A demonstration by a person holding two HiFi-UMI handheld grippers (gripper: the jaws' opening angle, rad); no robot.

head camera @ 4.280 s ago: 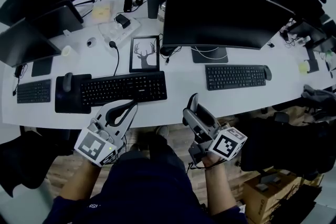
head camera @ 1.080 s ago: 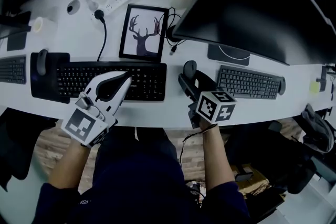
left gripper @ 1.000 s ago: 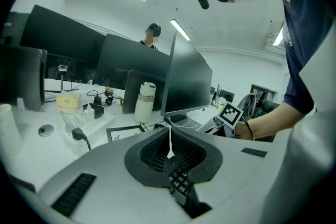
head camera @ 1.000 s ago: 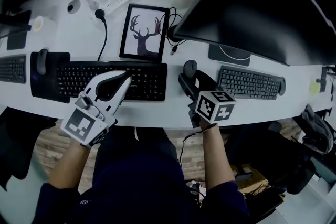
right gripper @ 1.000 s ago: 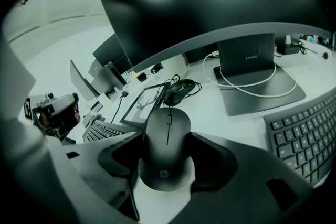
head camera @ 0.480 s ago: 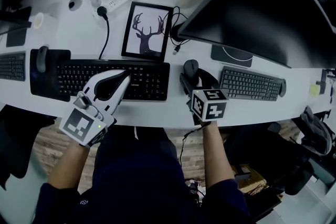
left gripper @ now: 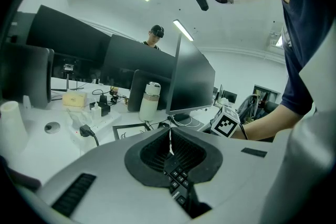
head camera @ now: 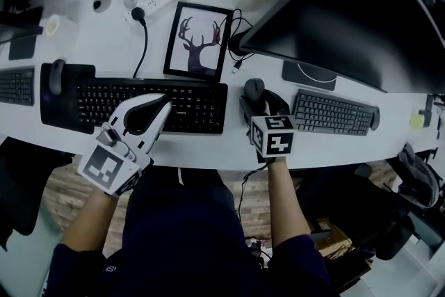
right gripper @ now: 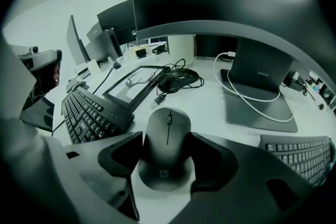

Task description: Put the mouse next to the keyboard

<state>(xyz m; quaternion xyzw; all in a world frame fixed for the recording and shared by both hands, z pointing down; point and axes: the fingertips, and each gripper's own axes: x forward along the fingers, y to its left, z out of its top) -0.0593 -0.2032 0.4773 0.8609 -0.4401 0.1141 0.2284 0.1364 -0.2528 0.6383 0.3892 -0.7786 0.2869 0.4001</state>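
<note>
The black mouse (head camera: 254,88) (right gripper: 167,147) sits low on the white desk (head camera: 229,149), just right of the black keyboard's (head camera: 149,104) (right gripper: 89,115) right end. My right gripper (head camera: 256,98) (right gripper: 167,157) is shut on the mouse, a pad pressed against each of its sides. My left gripper (head camera: 165,101) (left gripper: 169,136) hovers over the keyboard's front middle with its jaw tips together and nothing between them.
A framed deer picture (head camera: 197,42) stands behind the keyboard. A dark cable bundle (right gripper: 176,78) lies beyond the mouse. To the right are a monitor (head camera: 348,3), its stand (right gripper: 260,97) and a second keyboard (head camera: 334,113). At far left another mouse (head camera: 57,73) rests on a pad.
Since the earliest frame both grippers have come up from the desk's front edge; the right one brought the mouse beside the keyboard. In the last second its marker cube only turned slightly.
</note>
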